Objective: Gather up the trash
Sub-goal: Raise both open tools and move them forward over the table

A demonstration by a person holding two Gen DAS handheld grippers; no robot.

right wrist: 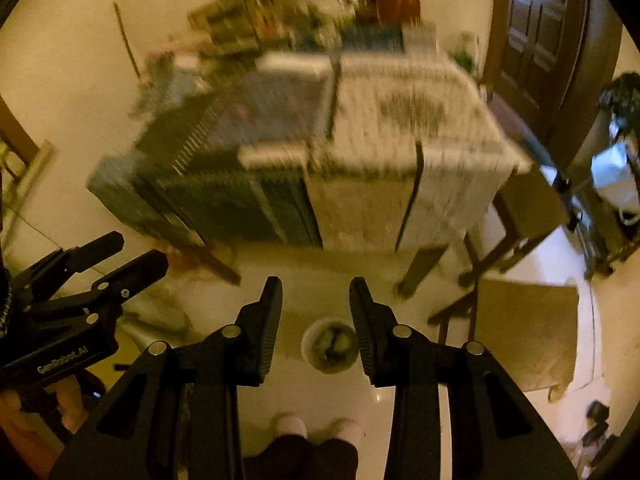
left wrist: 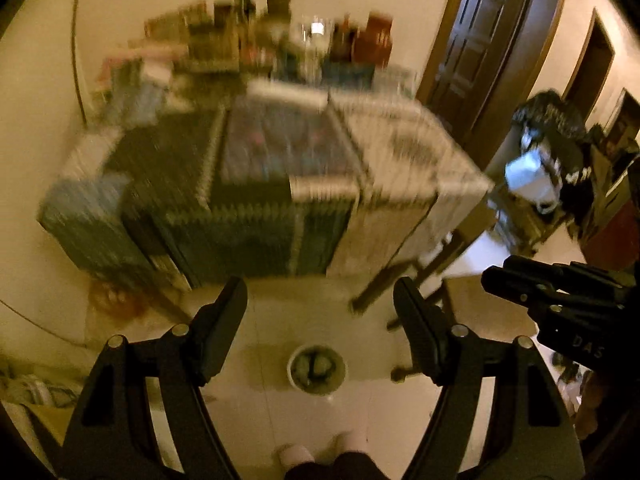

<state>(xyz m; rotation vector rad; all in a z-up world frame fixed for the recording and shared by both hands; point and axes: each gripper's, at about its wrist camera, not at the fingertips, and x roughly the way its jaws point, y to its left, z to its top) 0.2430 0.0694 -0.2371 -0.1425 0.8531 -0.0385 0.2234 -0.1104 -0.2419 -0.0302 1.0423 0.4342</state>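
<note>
A small round white trash bin [left wrist: 317,369] stands on the pale floor below me, with crumpled greenish trash inside; it also shows in the right wrist view [right wrist: 331,345]. My left gripper [left wrist: 320,296] is open and empty, held high above the bin. My right gripper [right wrist: 316,296] is open and empty, also above the bin. Each gripper shows at the edge of the other's view: the right one [left wrist: 560,300], the left one [right wrist: 80,280]. Both views are motion-blurred.
A table [left wrist: 280,168] covered with newspapers stands ahead, with bottles and jars [left wrist: 280,24] crowded at its back. A wooden chair [right wrist: 520,320] stands at the right. A dark door [left wrist: 492,40] is at the back right. My feet [left wrist: 320,452] show below.
</note>
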